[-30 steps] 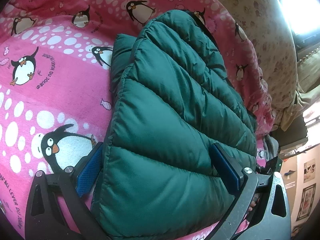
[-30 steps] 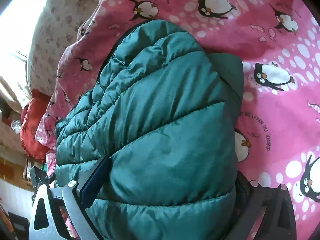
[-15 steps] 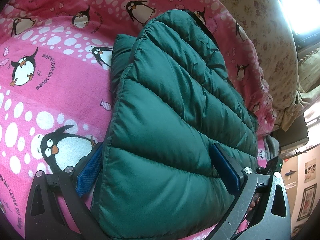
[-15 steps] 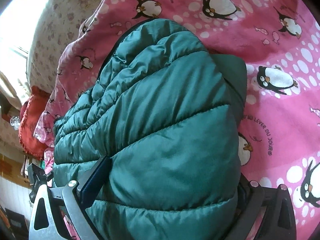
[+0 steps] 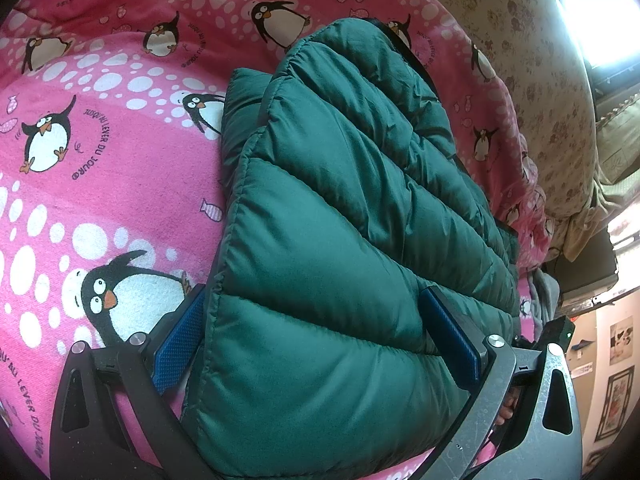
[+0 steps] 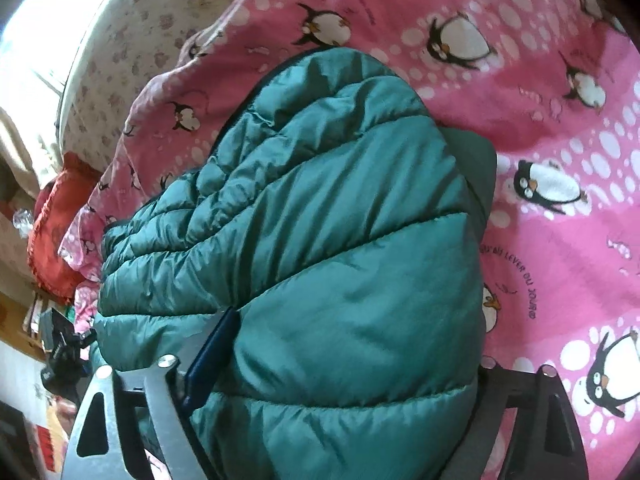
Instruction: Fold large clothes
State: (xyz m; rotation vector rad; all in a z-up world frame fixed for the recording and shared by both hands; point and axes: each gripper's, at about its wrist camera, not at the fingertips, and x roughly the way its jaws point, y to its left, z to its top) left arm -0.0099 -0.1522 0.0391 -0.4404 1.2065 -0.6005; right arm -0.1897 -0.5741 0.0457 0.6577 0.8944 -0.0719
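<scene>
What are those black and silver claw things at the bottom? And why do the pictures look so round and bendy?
Those claws are grabbing tools with two fingers each. A person holds one in each hand. A small camera sits on each tool and looks forward along its fingers, and its wide lens makes things look bendy.

One picture comes from the left hand-held gripper, the other from the right hand-held gripper. Both show the same green puffy jacket, folded up and lying on a pink penguin blanket. Each tool has its fingers wide apart around the near end of the jacket. The blue pads sit against its sides, so it looks gripped, but loosely. The red cushion sits off at the bed's edge.
</scene>
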